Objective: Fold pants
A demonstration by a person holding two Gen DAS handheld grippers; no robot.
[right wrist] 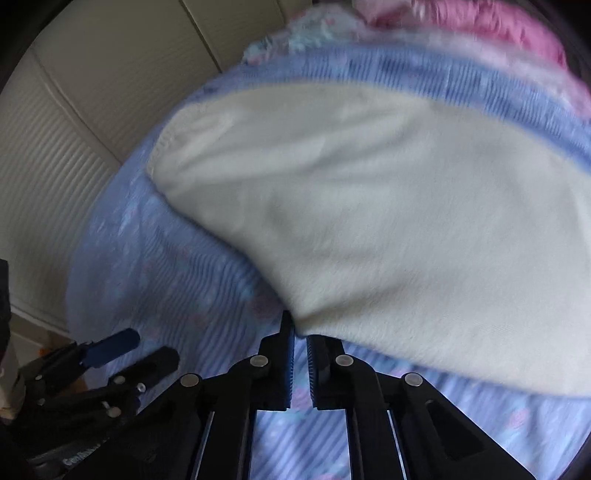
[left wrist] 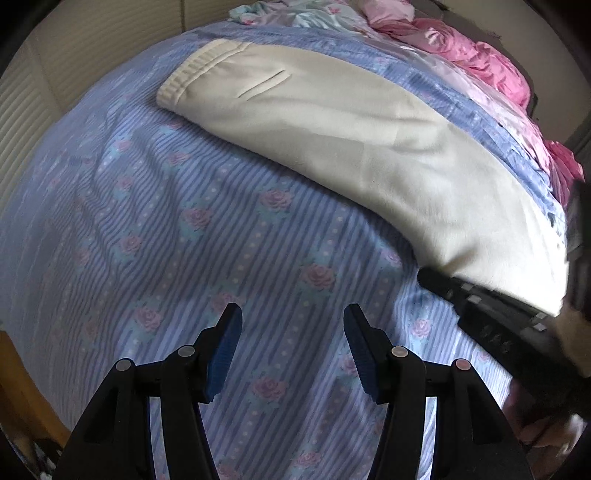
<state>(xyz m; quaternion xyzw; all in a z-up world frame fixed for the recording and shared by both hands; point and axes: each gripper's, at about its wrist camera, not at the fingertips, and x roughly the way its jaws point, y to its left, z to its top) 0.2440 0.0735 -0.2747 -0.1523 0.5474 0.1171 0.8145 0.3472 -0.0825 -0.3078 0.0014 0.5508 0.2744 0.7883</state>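
Note:
Cream pants [left wrist: 332, 122] lie folded lengthwise on a blue striped floral bedsheet [left wrist: 166, 240], waistband at the far left, legs running toward the right. My left gripper [left wrist: 291, 325] is open and empty above the sheet, in front of the pants. My right gripper [right wrist: 300, 332] is shut on the near edge of the pants [right wrist: 369, 221] at the leg end. The right gripper also shows in the left wrist view [left wrist: 480, 306], at the pants' right end. The left gripper shows in the right wrist view [right wrist: 122, 354], open at lower left.
A pink crumpled blanket [left wrist: 480, 55] and a light floral cloth [left wrist: 295, 14] lie along the bed's far side. A cream panelled wall [right wrist: 74, 110] stands to the left. A wooden edge [left wrist: 22, 387] shows at the lower left.

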